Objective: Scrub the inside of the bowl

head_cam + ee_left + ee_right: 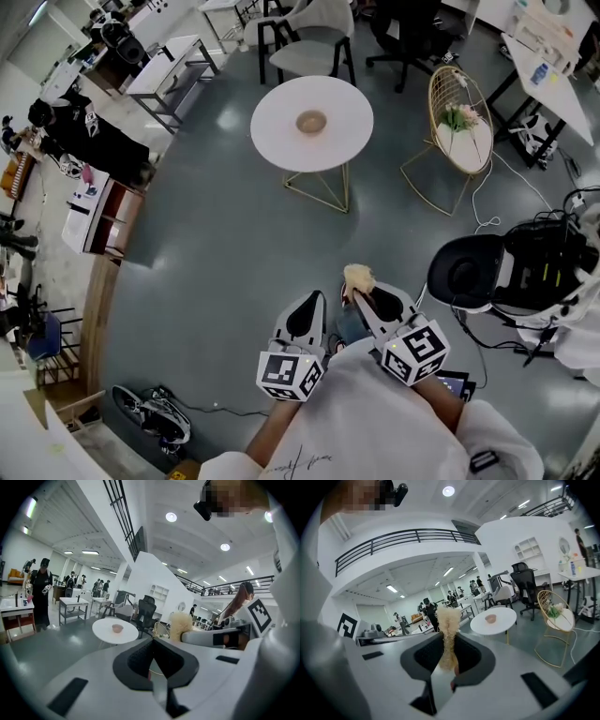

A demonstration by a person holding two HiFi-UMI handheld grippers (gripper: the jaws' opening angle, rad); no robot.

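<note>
Tan scrubber (449, 625) is sitting pinched in the right gripper (354, 292); the left gripper (319, 298) is hanging closed, empty. Scrubbing is not starting yet: the bowl (311, 121) is waiting on a distant table (281, 141).

Ahead of me the grey floor (234, 244) lies open up to the round tabletop (277, 127), which bears one bowl (311, 122). A gold wire chair (473, 145) stands just right of it, a grey chair (314, 56) behind, a black chair (466, 272) near my right.
</note>
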